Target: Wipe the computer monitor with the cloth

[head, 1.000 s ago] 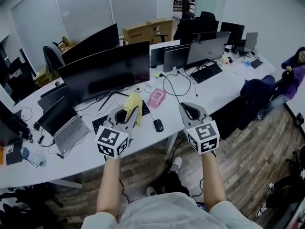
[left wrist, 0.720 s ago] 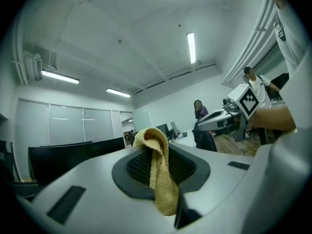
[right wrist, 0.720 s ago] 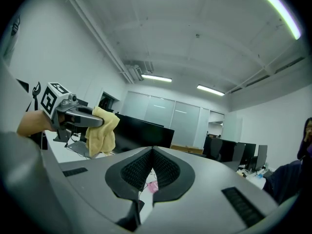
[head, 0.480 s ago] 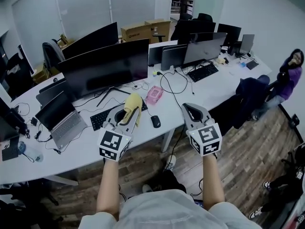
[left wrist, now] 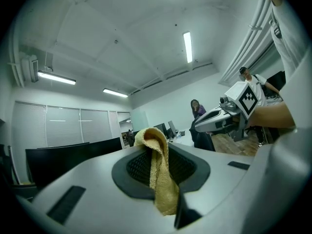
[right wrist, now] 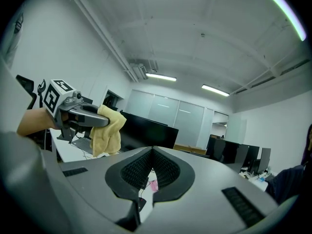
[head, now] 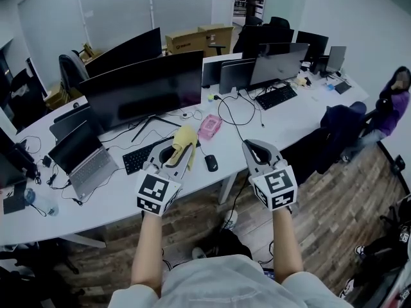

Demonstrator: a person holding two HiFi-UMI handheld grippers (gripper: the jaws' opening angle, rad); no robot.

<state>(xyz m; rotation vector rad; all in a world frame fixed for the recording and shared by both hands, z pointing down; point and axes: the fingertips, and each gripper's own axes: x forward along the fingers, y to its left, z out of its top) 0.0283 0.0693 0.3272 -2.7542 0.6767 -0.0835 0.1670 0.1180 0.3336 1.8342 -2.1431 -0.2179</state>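
One cloth (left wrist: 160, 179) between left gripper (head: 174, 156) fingers (left wrist: 134, 169)

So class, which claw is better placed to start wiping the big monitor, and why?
The left claw: it is shut on the yellow cloth and sits nearer the monitor. The right claw is shut and empty.

I see the white desk (head: 122, 194) below my left gripper (head: 172, 153). A keyboard (head: 136, 160) lies just left of it, a laptop (head: 82, 165) farther left, the monitor (head: 144, 94) stands beyond, and a mouse (head: 210, 163) sits between it and my right gripper (head: 255, 149).
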